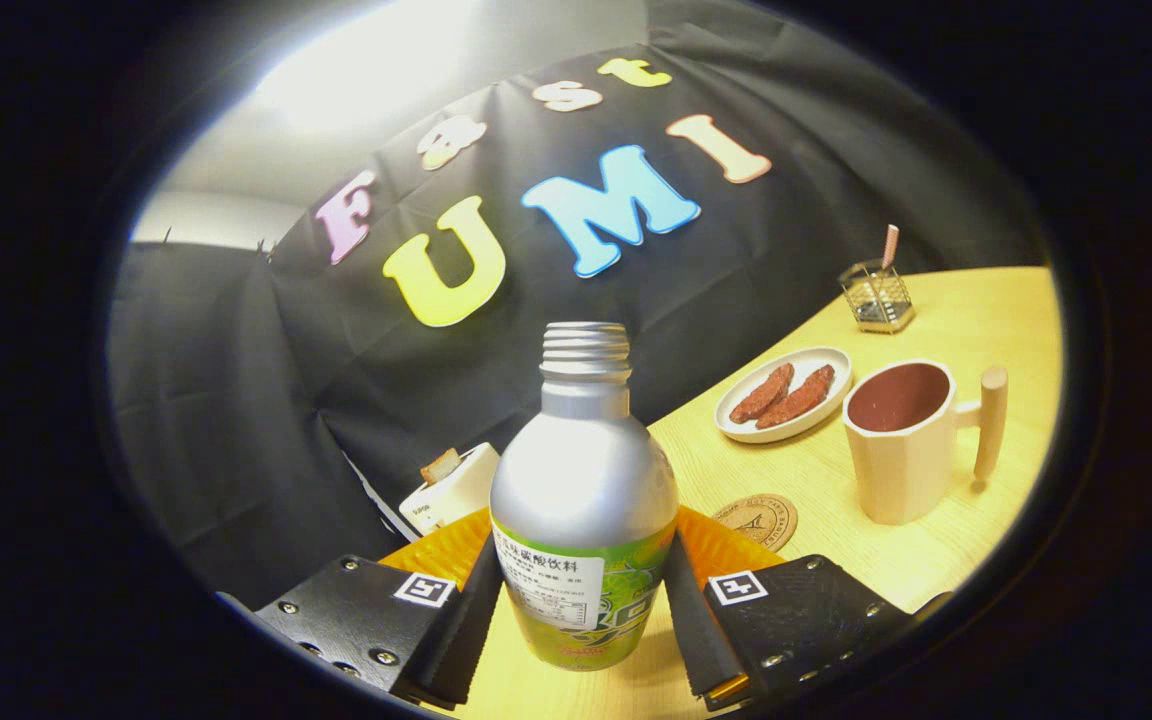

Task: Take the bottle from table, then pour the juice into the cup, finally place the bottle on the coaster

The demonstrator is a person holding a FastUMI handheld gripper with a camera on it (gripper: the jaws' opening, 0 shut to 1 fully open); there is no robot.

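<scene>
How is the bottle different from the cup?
The bottle is shiny silver metal with a green label, while the cup is plain cream. The bottle narrows to a small threaded neck with no cap; the cup has a wide open mouth and a wooden handle. The bottle sits between the gripper jaws, which press its sides; the cup stands free beyond them. Both are upright on the wooden table.
</scene>
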